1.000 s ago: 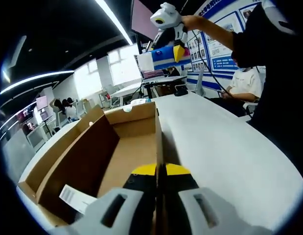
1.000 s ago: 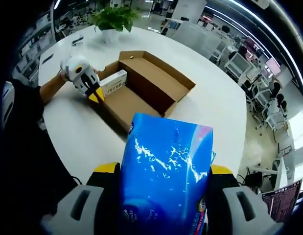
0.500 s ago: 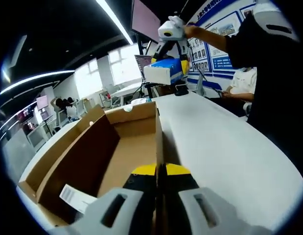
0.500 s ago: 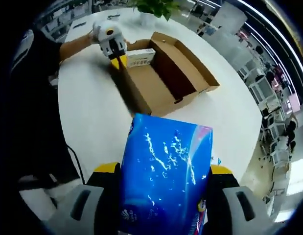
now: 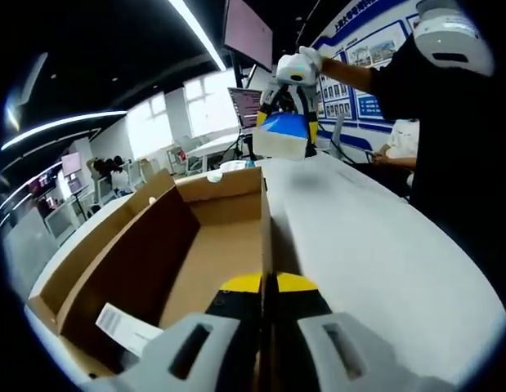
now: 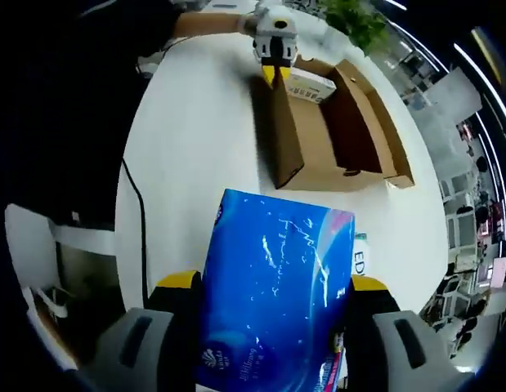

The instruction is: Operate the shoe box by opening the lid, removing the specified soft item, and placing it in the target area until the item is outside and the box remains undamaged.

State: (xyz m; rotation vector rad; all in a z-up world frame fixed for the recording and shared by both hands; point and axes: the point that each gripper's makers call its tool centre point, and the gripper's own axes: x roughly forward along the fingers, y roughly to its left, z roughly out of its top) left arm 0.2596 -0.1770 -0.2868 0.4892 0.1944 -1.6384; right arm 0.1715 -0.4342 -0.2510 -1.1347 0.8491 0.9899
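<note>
While the right tool (image 6: 273,298) is clamped on the blue tissue pack (image 6: 273,286) at the bottom of the right gripper view, the open shoe box (image 6: 330,122) lies upper right on the white counter (image 6: 195,147). At lower centre of the left gripper view, the left tool (image 5: 267,286) pinches the box wall (image 5: 266,220).

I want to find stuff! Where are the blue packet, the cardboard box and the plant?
Blue packet (image 6: 277,294), right gripper view, middle of its blue face.
Cardboard box (image 6: 314,143), right gripper view, its bare floor.
Plant (image 6: 359,18), right gripper view, its green leaves.
</note>
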